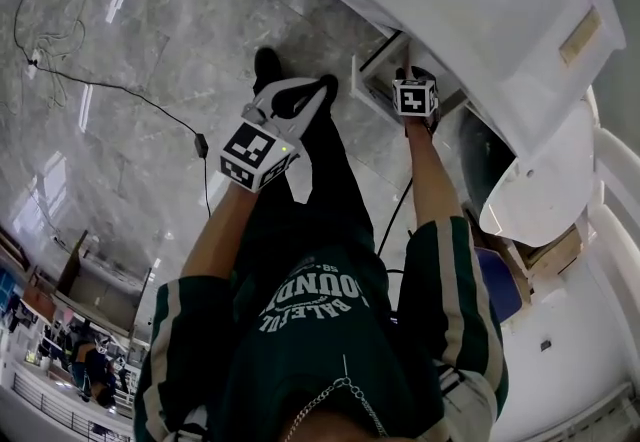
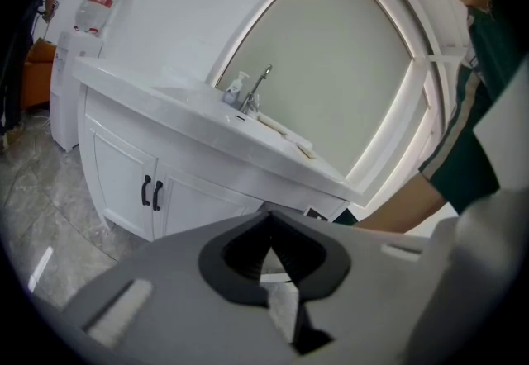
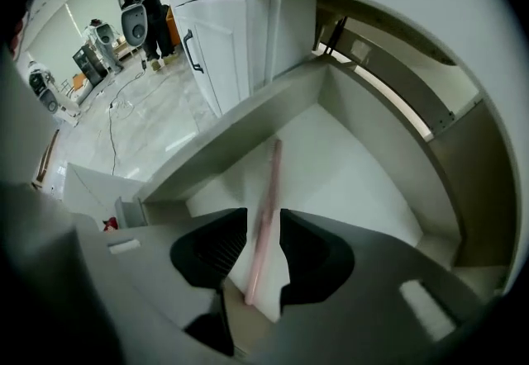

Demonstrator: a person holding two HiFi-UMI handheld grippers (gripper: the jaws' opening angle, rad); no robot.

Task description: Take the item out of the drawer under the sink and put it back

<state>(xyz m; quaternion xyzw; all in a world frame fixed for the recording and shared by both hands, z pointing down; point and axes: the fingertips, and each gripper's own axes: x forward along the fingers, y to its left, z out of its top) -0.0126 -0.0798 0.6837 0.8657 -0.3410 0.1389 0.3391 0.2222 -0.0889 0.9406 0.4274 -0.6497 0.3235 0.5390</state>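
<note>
right gripper view: the right gripper (image 3: 264,219) reaches down into the open drawer (image 3: 235,128), and its jaws grasp a thin pink stick (image 3: 271,169) that points out over the white floor.
item: the stick is inside the drawer, held lengthwise so it clears the walls; i cannot tell whether its far end touches the floor.
left gripper (image 2: 269,223): clenched on nothing, held out in front of the cabinet (image 2: 124,182), probably kept clear of the reach.
step: likely lifting out or setting back; which one is unclear.
</note>
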